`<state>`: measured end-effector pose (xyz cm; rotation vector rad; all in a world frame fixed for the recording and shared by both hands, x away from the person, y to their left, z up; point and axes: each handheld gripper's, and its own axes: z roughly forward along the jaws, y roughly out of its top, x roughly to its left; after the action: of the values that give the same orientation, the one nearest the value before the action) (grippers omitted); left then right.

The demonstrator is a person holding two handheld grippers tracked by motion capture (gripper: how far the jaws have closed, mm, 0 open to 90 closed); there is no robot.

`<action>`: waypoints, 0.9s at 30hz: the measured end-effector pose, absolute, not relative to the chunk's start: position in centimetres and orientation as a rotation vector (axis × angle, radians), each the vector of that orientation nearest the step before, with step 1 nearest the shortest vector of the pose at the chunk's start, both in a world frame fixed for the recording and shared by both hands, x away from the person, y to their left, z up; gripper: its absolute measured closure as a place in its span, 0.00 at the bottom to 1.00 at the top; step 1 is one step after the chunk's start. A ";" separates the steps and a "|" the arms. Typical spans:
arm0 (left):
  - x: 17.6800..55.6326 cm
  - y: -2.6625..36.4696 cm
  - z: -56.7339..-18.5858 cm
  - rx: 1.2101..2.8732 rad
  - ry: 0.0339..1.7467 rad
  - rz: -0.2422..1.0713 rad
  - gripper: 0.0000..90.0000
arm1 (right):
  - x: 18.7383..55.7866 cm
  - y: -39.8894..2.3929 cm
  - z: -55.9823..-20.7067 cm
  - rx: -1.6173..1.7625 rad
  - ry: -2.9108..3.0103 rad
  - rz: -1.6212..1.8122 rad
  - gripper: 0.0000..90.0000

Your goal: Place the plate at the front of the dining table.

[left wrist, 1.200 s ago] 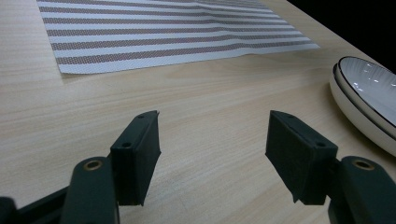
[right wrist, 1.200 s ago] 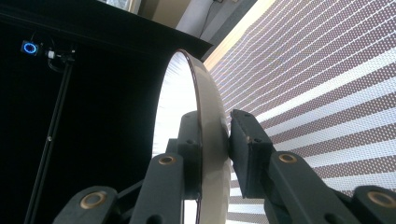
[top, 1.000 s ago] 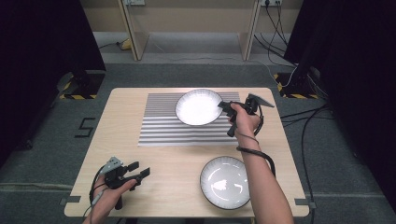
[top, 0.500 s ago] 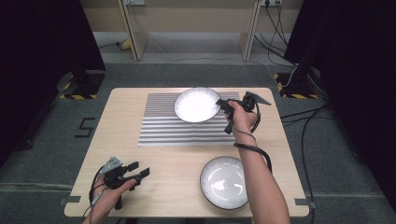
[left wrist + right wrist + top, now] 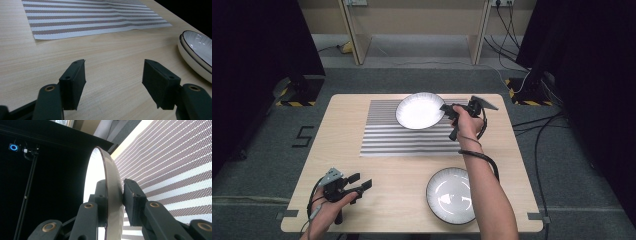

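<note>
Right gripper [image 5: 451, 116] clamped on rim of white plate [image 5: 419, 110], held over far edge of striped mat [image 5: 407, 135]. Thin edge grip: possible slip or tilt onto mat. Plate empty. Second plate [image 5: 451, 195], near side of mat, also empty. Left gripper [image 5: 360, 183] open, idle, nothing held.

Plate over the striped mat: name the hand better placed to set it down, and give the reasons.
Right. The right gripper is clamped on the plate rim above the mat. The left gripper rests open at the near table corner, far from it.
</note>
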<state>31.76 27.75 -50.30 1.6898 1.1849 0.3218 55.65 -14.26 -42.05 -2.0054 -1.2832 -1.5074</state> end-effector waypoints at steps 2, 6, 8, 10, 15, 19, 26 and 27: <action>31.8 27.7 -50.3 1.691 1.184 0.323 0.39 | 55.7 -14.3 -42.2 -2.011 -1.276 -1.505 0.82; 31.8 27.7 -50.3 1.693 1.185 0.322 0.38 | 56.0 -14.3 -42.3 -2.020 -1.269 -1.510 0.82; 31.8 27.7 -50.4 1.694 1.185 0.320 0.39 | 56.2 -14.3 -42.4 -2.022 -1.265 -1.508 0.82; 31.7 27.7 -50.4 1.695 1.185 0.320 0.38 | 56.3 -14.2 -42.3 -2.025 -1.279 -1.503 0.82; 31.7 27.7 -50.4 1.696 1.184 0.322 0.39 | 56.8 -14.0 -42.2 -2.029 -1.274 -1.503 0.82; 31.7 27.8 -50.4 1.694 1.190 0.321 0.38 | 57.1 -13.9 -42.2 -2.031 -1.257 -1.504 0.82; 31.7 27.7 -50.5 1.696 1.188 0.323 0.39 | 57.6 -13.4 -42.6 -2.031 -1.259 -1.490 0.82; 31.7 27.7 -50.5 1.695 1.189 0.321 0.39 | 57.6 -13.3 -42.6 -2.030 -1.260 -1.486 0.82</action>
<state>31.67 27.74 -50.48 1.6946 1.1892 0.3212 57.61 -13.29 -42.64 -2.0303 -1.2605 -1.4861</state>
